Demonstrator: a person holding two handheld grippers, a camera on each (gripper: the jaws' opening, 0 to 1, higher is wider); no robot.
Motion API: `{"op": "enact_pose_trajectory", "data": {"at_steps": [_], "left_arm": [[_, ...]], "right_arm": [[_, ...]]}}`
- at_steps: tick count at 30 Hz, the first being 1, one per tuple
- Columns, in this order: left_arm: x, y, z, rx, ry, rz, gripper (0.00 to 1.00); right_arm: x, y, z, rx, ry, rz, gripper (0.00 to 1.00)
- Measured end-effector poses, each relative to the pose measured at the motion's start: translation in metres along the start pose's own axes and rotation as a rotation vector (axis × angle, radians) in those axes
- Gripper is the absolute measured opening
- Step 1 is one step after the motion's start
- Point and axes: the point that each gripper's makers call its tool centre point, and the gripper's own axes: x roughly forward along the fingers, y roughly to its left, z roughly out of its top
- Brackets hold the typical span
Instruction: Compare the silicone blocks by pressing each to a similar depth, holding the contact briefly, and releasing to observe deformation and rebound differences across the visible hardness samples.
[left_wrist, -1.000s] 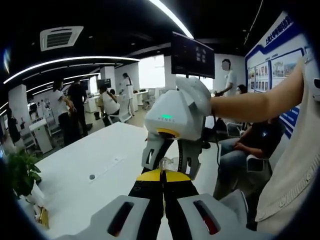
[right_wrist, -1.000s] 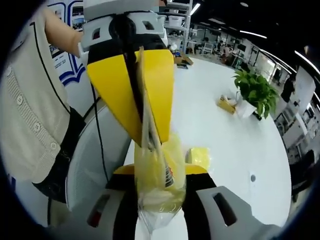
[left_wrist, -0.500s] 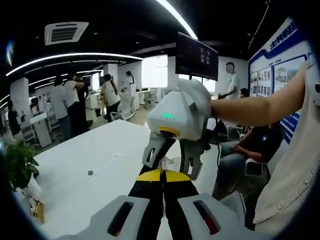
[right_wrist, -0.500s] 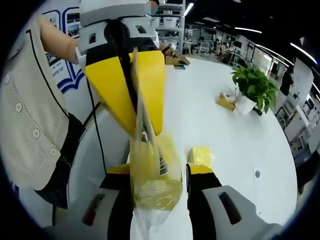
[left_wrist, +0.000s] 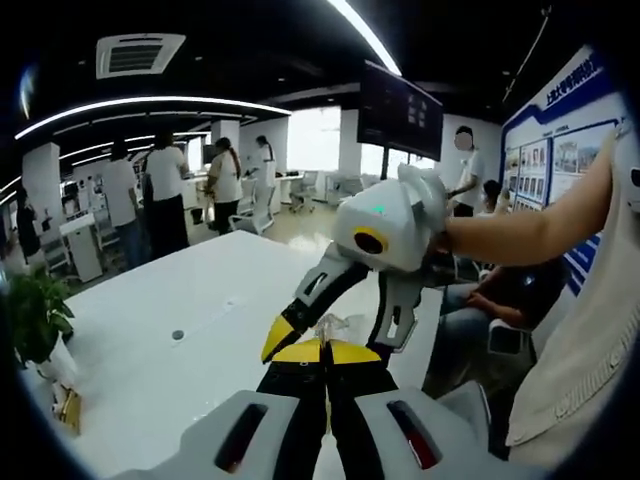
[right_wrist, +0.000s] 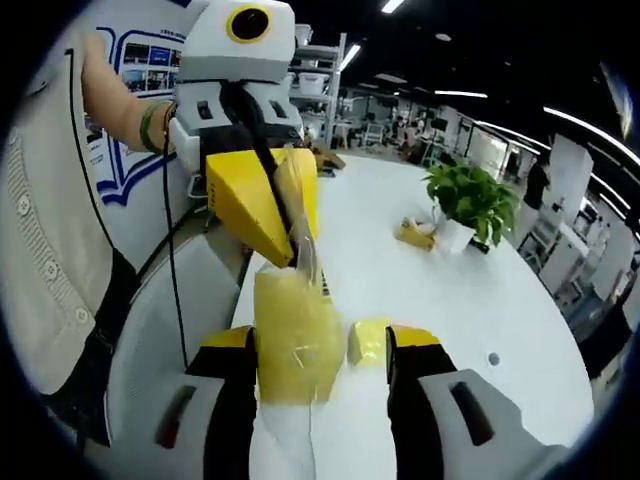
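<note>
A clear plastic bag with a yellow silicone block (right_wrist: 292, 340) inside hangs in the air above the white table (right_wrist: 420, 290). My left gripper (right_wrist: 303, 262) comes down from above in the right gripper view, shut on the bag's top edge. In the left gripper view its yellow tips (left_wrist: 323, 350) meet on the crumpled clear plastic (left_wrist: 335, 325). My right gripper (right_wrist: 322, 340) is open, one jaw on each side of the bag, and does not squeeze it. The right gripper (left_wrist: 337, 335) faces me with its fingers spread. A second yellow block (right_wrist: 368, 340) lies on the table behind.
A potted plant (right_wrist: 465, 200) and a small yellow item (right_wrist: 413, 233) stand further along the table. Several people stand at the far side of the room (left_wrist: 165, 190), and one person sits close by (left_wrist: 480, 300). A person's sleeve (right_wrist: 45, 260) is at the left.
My right gripper's jaws have spread wider around the bag. Both hands have turned, so the views have shifted. The left gripper still holds the bag's top.
</note>
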Motion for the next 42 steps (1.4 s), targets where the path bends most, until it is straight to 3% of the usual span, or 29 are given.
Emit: {"op": "enact_pose_trajectory", "data": {"at_steps": [9,13,22,26,34,42], "left_arm": [[0.005,0.005,-0.008,-0.037,0.013,-0.001,0.0],[0.009,0.009,-0.012,-0.065,0.008,0.001,0.0],[0.024,0.017,-0.029,-0.159,0.013,0.004,0.0],[0.033,0.02,-0.041,-0.173,0.02,0.016,0.0],[0.054,0.029,-0.066,-0.245,0.024,0.033,0.0],[0.086,0.039,-0.09,-0.322,0.023,0.033,0.0]], "right_arm": [[-0.026,0.0,-0.001,0.087,-0.136,-0.123,0.55],[-0.04,0.0,0.001,0.148,-0.236,-0.205,0.61],[-0.068,0.003,-0.014,0.295,-0.383,-0.347,0.69],[-0.074,0.01,-0.029,0.372,-0.385,-0.364,0.76],[-0.092,0.014,-0.046,0.431,-0.434,-0.464,0.74],[-0.097,0.014,-0.071,0.578,-0.467,-0.516,0.72]]}}
